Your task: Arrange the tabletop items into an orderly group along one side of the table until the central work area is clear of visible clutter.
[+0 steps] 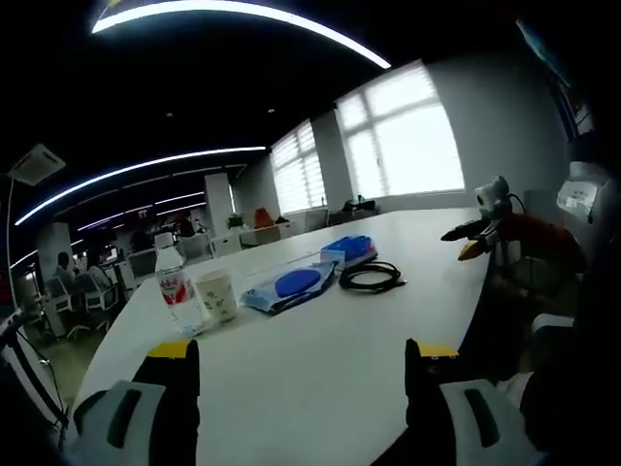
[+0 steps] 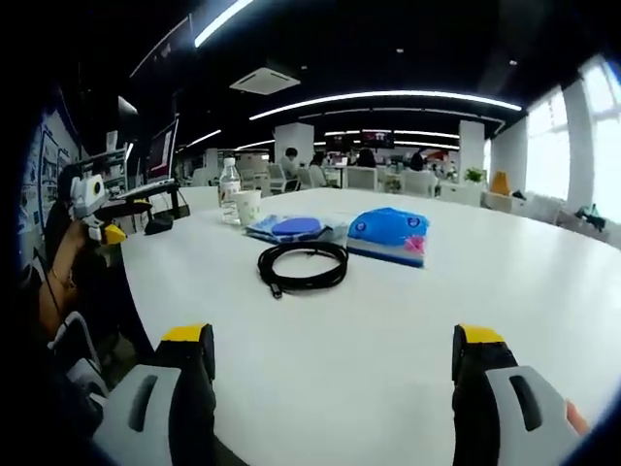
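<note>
Several items lie grouped on the white table (image 1: 320, 379): a water bottle (image 1: 172, 282) with a red label, a paper cup (image 1: 215, 294) beside it, a flat blue pouch (image 1: 291, 286), a coiled black cable (image 1: 371, 277) and a blue pack (image 1: 349, 249). From the other side I see the cable (image 2: 303, 265) nearest, the blue pack (image 2: 390, 233) to its right, the pouch (image 2: 288, 229), the cup (image 2: 248, 207) and the bottle (image 2: 229, 191) behind. My left gripper (image 1: 303, 349) and right gripper (image 2: 332, 335) hang open over bare tabletop, holding nothing.
The table's curved edge (image 2: 136, 291) runs along the left, with a person's sleeve (image 2: 58, 262) below it. A small dark object (image 2: 158, 223) and monitors (image 2: 160, 150) stand at the far left. Office desks, chairs and seated people fill the background; windows (image 1: 408, 146) line one wall.
</note>
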Available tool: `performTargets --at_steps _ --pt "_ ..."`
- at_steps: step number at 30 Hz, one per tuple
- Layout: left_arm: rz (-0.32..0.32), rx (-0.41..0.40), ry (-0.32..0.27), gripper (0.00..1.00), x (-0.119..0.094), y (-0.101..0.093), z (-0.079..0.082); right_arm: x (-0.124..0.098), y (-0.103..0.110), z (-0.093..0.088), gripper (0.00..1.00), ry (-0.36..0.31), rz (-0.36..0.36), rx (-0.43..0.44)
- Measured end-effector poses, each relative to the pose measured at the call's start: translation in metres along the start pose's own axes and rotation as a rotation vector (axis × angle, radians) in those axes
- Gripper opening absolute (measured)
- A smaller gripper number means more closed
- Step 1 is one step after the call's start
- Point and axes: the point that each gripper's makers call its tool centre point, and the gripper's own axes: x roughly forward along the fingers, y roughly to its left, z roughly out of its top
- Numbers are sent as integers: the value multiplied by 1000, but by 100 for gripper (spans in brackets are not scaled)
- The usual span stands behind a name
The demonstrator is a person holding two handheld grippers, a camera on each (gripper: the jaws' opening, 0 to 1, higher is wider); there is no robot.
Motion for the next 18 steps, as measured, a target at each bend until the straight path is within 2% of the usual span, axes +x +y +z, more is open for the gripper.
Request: performTargets --at_steps 4,7,9,15,18 --pt "-6 -4 9 90 -1 -1 -1 1 1 -9 100 42 2 8" --pt "-13 -6 22 100 0 -2 -4 1 2 -17 100 77 9 9" --pt "-15 -23 30 100 0 -2 -5 1 1 -18 100 83 -1 3" --pt "-3 -66 -24 100 0 1 4 0 -4 -10 100 50 -25 6" --pt "2 -66 -27 100 0 2 4 0 -3 -10 100 52 -25 -1"
